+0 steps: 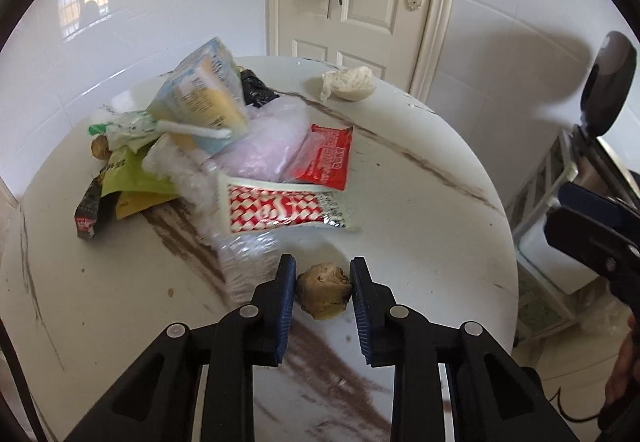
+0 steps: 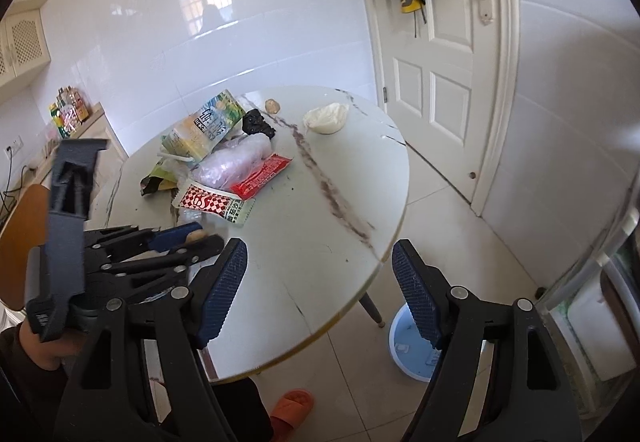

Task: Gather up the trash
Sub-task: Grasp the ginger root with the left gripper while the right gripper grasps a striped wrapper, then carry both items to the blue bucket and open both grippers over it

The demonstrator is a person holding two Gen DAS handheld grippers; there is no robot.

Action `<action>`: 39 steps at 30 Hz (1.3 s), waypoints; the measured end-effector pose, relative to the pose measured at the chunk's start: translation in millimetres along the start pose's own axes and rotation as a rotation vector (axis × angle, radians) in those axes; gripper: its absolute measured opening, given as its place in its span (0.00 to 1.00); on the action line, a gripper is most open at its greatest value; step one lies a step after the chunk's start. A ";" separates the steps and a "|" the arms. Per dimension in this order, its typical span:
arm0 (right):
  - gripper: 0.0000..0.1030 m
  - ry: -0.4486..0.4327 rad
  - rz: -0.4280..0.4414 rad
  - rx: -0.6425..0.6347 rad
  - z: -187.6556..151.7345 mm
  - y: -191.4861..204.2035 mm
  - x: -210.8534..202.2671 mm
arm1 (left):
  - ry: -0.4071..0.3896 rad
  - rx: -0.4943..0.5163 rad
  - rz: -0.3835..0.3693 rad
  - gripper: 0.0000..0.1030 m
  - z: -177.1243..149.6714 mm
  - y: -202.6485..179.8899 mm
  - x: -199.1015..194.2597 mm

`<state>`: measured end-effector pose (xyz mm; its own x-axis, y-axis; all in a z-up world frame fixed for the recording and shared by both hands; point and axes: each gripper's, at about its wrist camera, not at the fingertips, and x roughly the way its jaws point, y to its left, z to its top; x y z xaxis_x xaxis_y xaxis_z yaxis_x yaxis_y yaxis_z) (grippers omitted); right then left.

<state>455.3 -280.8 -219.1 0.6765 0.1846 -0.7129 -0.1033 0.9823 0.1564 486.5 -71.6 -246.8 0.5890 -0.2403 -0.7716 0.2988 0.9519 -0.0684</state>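
My left gripper (image 1: 324, 274) is shut on a small brown lump (image 1: 325, 296) just above the white marble table (image 1: 420, 226); both blue pads touch its sides. The right wrist view shows that gripper (image 2: 192, 238) from the side with the lump (image 2: 197, 235) between its fingers. Behind it lies a trash pile: a drink carton (image 1: 204, 98), a pink plastic bag (image 1: 268, 138), a red sachet (image 1: 326, 158) and a red-and-white checked packet (image 1: 280, 210). My right gripper (image 2: 320, 282) stands open and empty over the table's near edge.
A white crumpled lump (image 1: 352, 82) lies alone at the table's far side. A round blue bin (image 2: 408, 346) stands on the tiled floor by the table leg, with an orange slipper (image 2: 290, 410) nearby. A white door (image 2: 444, 42) is behind.
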 end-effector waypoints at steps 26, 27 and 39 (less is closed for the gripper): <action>0.52 0.174 0.096 -0.394 28.4 122.9 120.8 | -0.038 -0.140 -0.009 0.23 -48.5 120.0 -101.0; 0.52 0.181 0.115 -0.378 30.5 119.2 121.7 | -0.037 -0.137 -0.013 0.23 -48.0 119.8 -101.5; 0.11 0.225 0.219 -0.345 28.4 91.3 119.7 | -0.033 -0.120 -0.032 0.23 -47.6 104.5 -105.4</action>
<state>547.6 -169.9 -270.8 0.4410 0.3538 -0.8248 -0.4885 0.8656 0.1101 419.9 62.2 -202.8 0.6052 -0.2752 -0.7470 0.2270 0.9590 -0.1694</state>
